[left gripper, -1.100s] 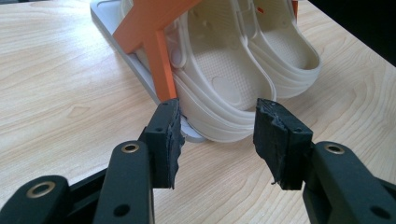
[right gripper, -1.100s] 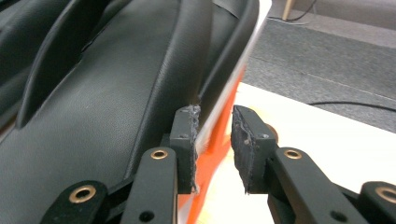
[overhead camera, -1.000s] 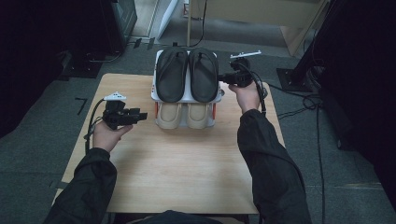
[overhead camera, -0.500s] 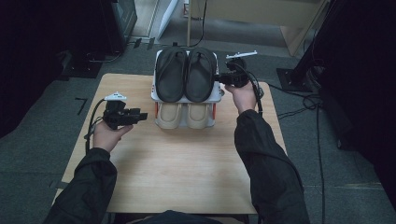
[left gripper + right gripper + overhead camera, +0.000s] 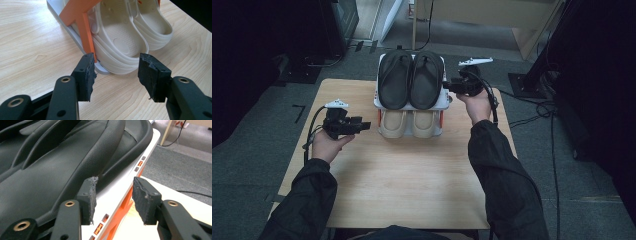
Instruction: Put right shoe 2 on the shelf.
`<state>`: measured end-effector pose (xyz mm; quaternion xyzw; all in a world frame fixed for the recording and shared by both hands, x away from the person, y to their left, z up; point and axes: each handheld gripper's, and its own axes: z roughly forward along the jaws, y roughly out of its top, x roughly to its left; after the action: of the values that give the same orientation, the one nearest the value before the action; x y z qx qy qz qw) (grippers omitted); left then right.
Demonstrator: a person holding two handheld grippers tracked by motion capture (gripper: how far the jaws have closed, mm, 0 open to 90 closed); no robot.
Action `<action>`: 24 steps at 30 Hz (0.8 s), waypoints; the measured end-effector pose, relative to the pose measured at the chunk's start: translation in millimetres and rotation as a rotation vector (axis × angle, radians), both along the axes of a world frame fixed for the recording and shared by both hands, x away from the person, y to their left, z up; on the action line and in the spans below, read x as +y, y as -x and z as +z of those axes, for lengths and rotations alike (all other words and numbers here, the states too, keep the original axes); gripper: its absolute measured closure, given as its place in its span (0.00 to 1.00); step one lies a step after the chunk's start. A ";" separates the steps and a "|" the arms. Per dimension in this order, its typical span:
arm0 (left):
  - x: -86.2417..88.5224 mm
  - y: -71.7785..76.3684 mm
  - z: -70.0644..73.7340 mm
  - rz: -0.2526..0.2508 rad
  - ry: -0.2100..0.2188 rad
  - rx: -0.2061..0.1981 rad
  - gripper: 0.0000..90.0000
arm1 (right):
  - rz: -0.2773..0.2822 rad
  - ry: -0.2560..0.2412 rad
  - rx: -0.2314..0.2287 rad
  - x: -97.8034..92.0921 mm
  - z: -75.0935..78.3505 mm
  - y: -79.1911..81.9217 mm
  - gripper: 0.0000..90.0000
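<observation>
where the wooden table (image 5: 402, 175) carries a white shoe rack (image 5: 443, 97), black sandals (image 5: 411, 80) on its top shelf just ahead of the right gripper (image 5: 113, 195), jaws parted and empty at the shelf edge, cream clogs (image 5: 130, 37) below, just beyond the left gripper (image 5: 116, 75), jaws wide apart, holding nothing

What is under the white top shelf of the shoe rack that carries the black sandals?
Under the top shelf stands a pair of cream clogs on the lower level, between orange supports. Their toe ends are covered by the shelf and the black sandals.
</observation>
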<state>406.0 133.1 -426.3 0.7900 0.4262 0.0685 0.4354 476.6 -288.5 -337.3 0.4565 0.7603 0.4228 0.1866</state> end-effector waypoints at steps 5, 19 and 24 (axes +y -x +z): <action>-0.6 -0.5 -2.3 -0.005 -0.011 0.006 0.50 | 0.006 -0.017 -0.007 -7.1 -1.0 5.3 0.56; -6.3 -0.7 -7.4 -0.029 -0.038 0.028 0.47 | 0.028 -0.013 -0.038 -23.6 -15.4 29.3 0.52; -6.5 0.7 -9.4 -0.030 -0.025 0.027 0.46 | 0.040 -0.022 -0.036 -28.6 -27.1 42.0 0.50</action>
<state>405.4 126.6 -435.7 0.8027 0.4192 0.0566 0.4204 434.6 -317.2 -364.4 0.4357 0.7611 0.4429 0.1866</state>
